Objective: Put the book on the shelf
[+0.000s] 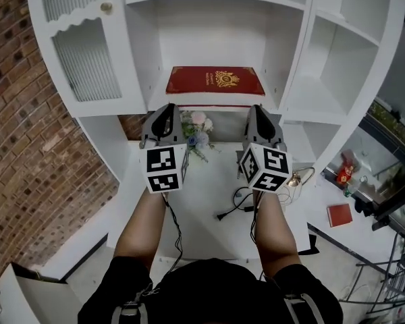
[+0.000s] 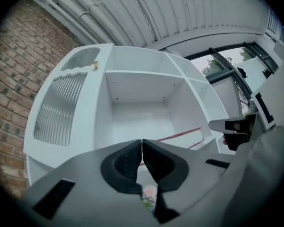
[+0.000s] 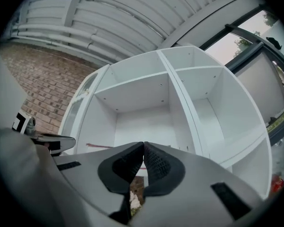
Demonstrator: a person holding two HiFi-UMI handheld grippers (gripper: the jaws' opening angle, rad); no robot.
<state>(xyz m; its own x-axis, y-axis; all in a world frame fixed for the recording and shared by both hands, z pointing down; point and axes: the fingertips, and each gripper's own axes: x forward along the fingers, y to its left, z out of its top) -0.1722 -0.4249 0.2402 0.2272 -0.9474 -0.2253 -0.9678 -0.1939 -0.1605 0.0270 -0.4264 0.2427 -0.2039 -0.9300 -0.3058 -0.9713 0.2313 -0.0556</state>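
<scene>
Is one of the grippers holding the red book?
No, the red book lies flat on the shelf, while the left gripper and the right gripper are shut and empty in front of it.

Red book [image 1: 214, 81] with gold emblem, flat on white shelf [image 1: 270, 103]

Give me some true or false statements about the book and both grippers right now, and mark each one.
The red book lies flat in the shelf's middle compartment. True.
The left gripper is clamped on the book. False: its jaws are shut on nothing, short of the book.
The right gripper stands wide open. False: its jaws are shut and empty.
Flowers show between the two grippers in the head view. True.
The ribbed door is right of the book. False: the ribbed door is left of it.
</scene>
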